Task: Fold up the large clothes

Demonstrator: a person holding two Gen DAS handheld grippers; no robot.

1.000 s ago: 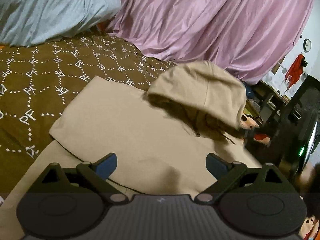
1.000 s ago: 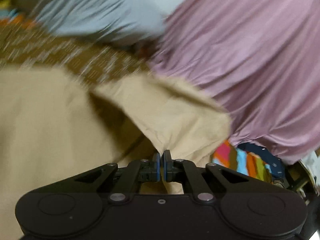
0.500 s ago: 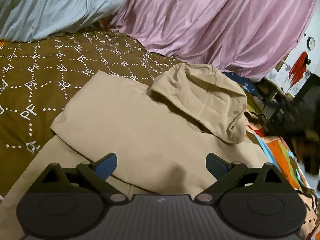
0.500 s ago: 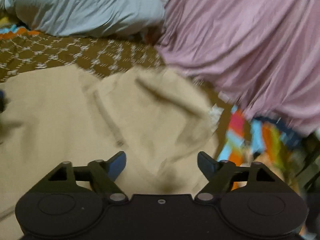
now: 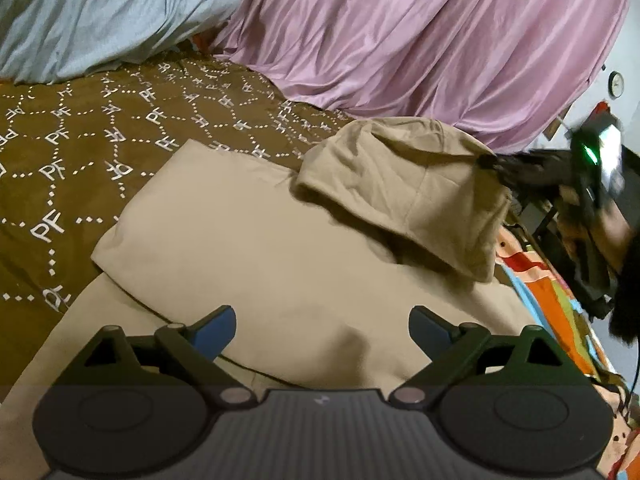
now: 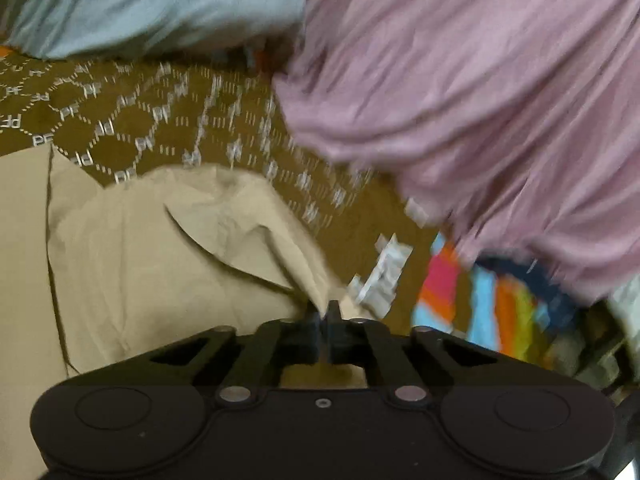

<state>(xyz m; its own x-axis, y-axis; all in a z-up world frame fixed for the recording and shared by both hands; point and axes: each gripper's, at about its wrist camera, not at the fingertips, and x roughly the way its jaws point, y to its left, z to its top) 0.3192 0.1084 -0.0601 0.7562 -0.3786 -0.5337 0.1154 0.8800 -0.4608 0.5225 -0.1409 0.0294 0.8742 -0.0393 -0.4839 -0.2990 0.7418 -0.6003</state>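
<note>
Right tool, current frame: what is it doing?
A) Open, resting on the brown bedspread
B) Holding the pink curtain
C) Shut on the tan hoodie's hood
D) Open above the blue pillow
C: the right tool has its fingers pinched together on the hood of the tan hoodie, seen from both wrist views.

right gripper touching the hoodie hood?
Touching. In the right wrist view the right gripper has its jaws shut on a pinch of the hood; the left wrist view shows it at the hood's edge.
</note>
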